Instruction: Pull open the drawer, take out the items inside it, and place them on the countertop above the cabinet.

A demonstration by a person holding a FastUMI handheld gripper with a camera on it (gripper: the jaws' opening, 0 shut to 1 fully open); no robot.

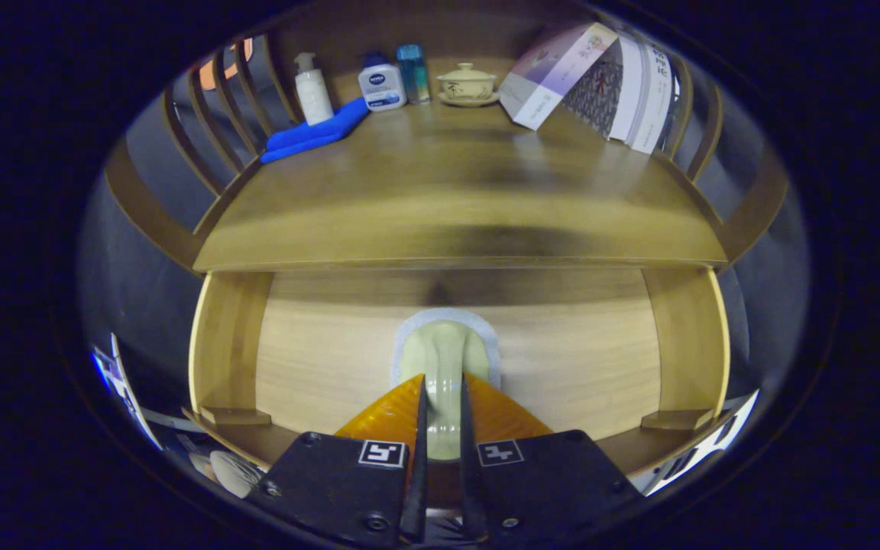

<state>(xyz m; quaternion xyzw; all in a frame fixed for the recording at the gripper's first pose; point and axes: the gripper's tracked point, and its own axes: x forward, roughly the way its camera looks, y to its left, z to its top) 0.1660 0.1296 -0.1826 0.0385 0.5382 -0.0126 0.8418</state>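
The wooden drawer (230, 344) stands pulled open below the countertop (455, 214), its pale floor showing. A pale green handled tool with a grey-white pad around its head (446, 344) lies lengthwise over the middle of the drawer floor. My gripper (443, 382) is inside the drawer and shut on the tool's handle, both fingers pressing its sides. The head of the tool sticks out just ahead of the fingertips. I cannot tell whether the tool rests on the floor or hangs just above it.
At the back of the countertop stand a white pump bottle (312, 90), a white bottle with a blue cap (381, 84), a small blue bottle (412, 72) and a lidded tea cup (467, 84). A blue cloth (316, 131) lies back left. Books (600, 80) lean back right. Slatted rails flank both sides.
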